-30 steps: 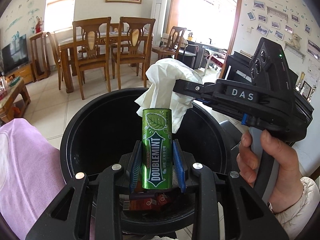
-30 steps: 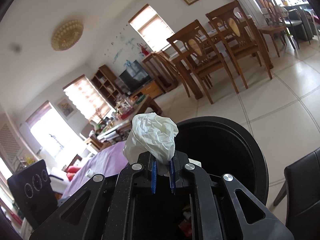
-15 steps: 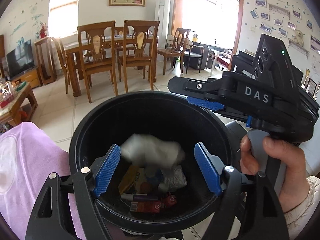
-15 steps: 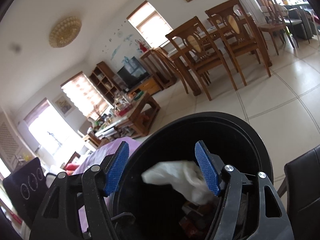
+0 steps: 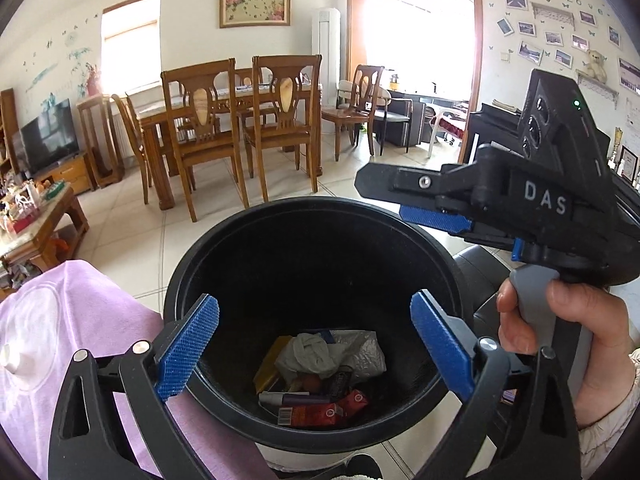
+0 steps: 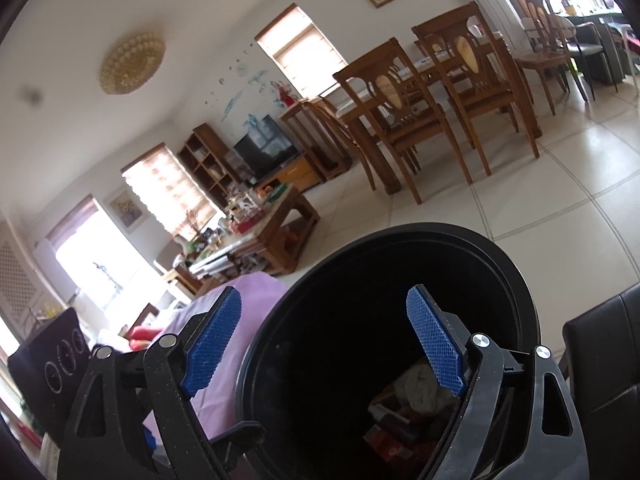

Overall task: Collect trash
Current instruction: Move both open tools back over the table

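Observation:
A black round trash bin [image 5: 224,240] stands below both grippers; it also shows in the right wrist view [image 6: 516,276]. At its bottom lie a crumpled white tissue [image 5: 308,354], a silver wrapper [image 5: 366,350], a yellow pack [image 5: 272,362] and red packets [image 5: 320,414]. The tissue also shows in the right wrist view [image 6: 420,386]. My left gripper [image 5: 316,344] is open and empty over the bin's near rim. My right gripper [image 6: 324,340] is open and empty over the bin; its body appears in the left wrist view [image 5: 520,208], held by a hand.
A purple cloth [image 5: 68,344] lies left of the bin. A black leather seat [image 6: 604,344] is to the right. Wooden dining chairs and a table [image 5: 240,120] stand beyond on the tiled floor. A cluttered coffee table [image 5: 32,216] is at far left.
One second ago my left gripper held a green Doublemint pack and my right held the white tissue. Both opened and the items dropped into the bin. The tissue now rests at the bottom.

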The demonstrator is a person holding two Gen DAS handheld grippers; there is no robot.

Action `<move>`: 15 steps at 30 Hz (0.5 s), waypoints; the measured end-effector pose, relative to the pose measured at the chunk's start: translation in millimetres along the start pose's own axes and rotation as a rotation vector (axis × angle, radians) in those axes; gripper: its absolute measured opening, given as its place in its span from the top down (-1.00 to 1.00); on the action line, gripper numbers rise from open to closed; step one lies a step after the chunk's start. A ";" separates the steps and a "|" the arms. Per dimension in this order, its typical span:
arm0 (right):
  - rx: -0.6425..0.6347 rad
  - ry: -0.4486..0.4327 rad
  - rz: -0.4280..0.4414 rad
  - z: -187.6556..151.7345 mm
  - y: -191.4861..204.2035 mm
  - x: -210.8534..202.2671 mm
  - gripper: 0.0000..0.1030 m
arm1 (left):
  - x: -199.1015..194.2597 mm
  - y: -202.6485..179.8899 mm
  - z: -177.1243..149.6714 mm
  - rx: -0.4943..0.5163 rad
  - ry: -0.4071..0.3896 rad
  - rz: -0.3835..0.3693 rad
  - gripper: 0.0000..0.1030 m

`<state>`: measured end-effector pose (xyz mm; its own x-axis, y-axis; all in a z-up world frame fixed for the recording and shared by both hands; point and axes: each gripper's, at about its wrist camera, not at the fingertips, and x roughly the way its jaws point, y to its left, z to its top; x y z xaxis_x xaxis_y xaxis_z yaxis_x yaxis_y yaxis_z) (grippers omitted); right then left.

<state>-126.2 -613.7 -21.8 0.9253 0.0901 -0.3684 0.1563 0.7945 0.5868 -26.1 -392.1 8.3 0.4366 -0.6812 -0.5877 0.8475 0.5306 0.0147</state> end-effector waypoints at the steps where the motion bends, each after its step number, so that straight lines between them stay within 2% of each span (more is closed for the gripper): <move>1: 0.002 0.001 -0.002 2.3 -0.7 -0.8 -0.64 | -2.1 0.0 -0.3 0.001 -0.003 0.003 -0.89; 6: 0.014 0.006 -0.014 -1.8 6.7 -5.6 -0.74 | -15.9 6.0 -7.4 0.002 0.003 0.024 -0.90; 7: 0.020 0.009 -0.018 -3.8 9.2 -5.2 -0.87 | -18.6 7.8 -9.2 0.002 0.007 0.029 -0.90; 8: 0.027 0.018 -0.019 -5.5 11.2 -3.5 -0.90 | -22.5 11.0 -11.4 0.001 0.011 0.036 -0.90; 10: 0.035 0.077 -0.026 -9.9 13.6 5.4 -0.90 | -29.6 17.4 -15.8 -0.002 0.021 0.048 -0.90; 13: 0.030 0.212 -0.100 -22.7 21.4 30.7 -0.90 | -43.7 31.9 -25.9 -0.009 0.037 0.078 -0.90; 15: 0.024 0.258 -0.120 -33.8 29.2 43.8 -0.90 | -54.4 45.8 -35.2 -0.027 0.046 0.107 -0.90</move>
<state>-92.8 -566.3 -45.1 0.7816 0.1491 -0.6058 0.2701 0.7944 0.5440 -21.6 -312.9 12.5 0.5090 -0.5962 -0.6208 0.7882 0.6127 0.0579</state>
